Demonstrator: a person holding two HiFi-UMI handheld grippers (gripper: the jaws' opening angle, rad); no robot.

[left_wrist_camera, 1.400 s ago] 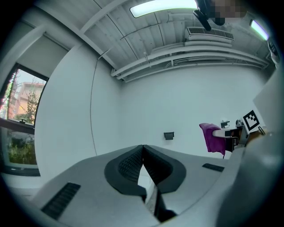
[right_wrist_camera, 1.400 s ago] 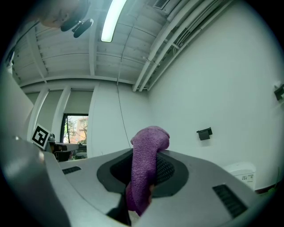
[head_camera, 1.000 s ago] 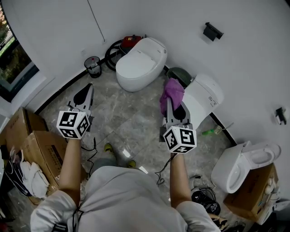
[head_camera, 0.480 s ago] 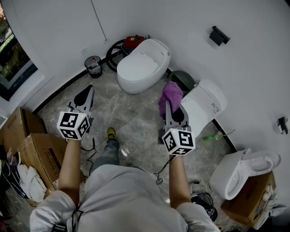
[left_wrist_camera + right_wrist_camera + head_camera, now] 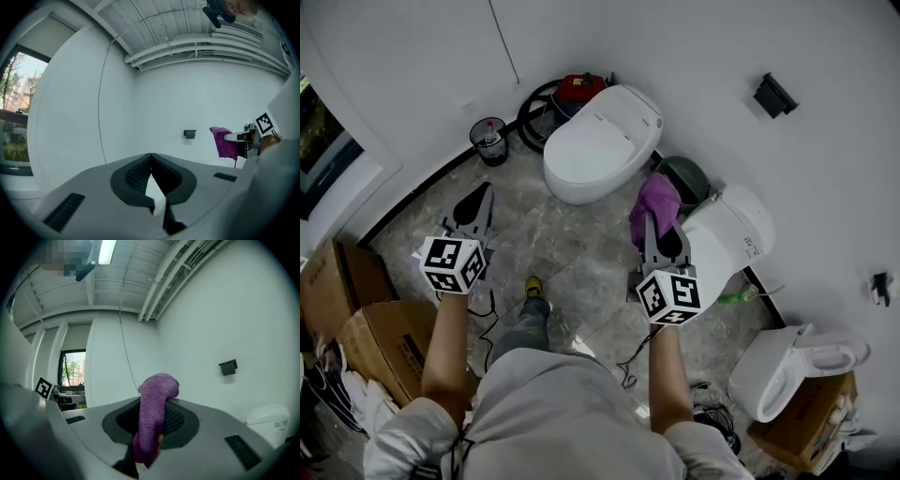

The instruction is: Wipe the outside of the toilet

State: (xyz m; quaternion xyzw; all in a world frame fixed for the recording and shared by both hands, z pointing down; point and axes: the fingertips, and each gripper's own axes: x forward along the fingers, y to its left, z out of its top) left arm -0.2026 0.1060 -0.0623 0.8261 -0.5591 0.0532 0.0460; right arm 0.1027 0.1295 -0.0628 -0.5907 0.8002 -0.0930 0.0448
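Note:
Three white toilets stand on the grey stone floor in the head view: one by the far wall (image 5: pixel 602 142), one with its lid down at the right (image 5: pixel 727 234), and one with its lid up at the lower right (image 5: pixel 787 361). My right gripper (image 5: pixel 654 219) is shut on a purple cloth (image 5: pixel 656 197), held in the air just left of the right-hand toilet and not touching it. The cloth (image 5: pixel 154 401) hangs over the right gripper's (image 5: pixel 152 416) closed jaws. My left gripper (image 5: pixel 475 197) is shut with nothing in it, over the floor at the left; its tips meet (image 5: pixel 150 157).
A black wire bin (image 5: pixel 489 139), a red machine with a hose (image 5: pixel 577 87) and a dark green bin (image 5: pixel 679 174) stand near the far toilet. Cardboard boxes (image 5: pixel 361 314) sit at the left, another box (image 5: pixel 802 422) at the lower right. A black holder (image 5: pixel 774 94) is on the wall.
The person has stepped forward, so the toilets sit nearer both grippers. The right gripper with the cloth is now closer to the right-hand toilet. Both grippers stay shut.

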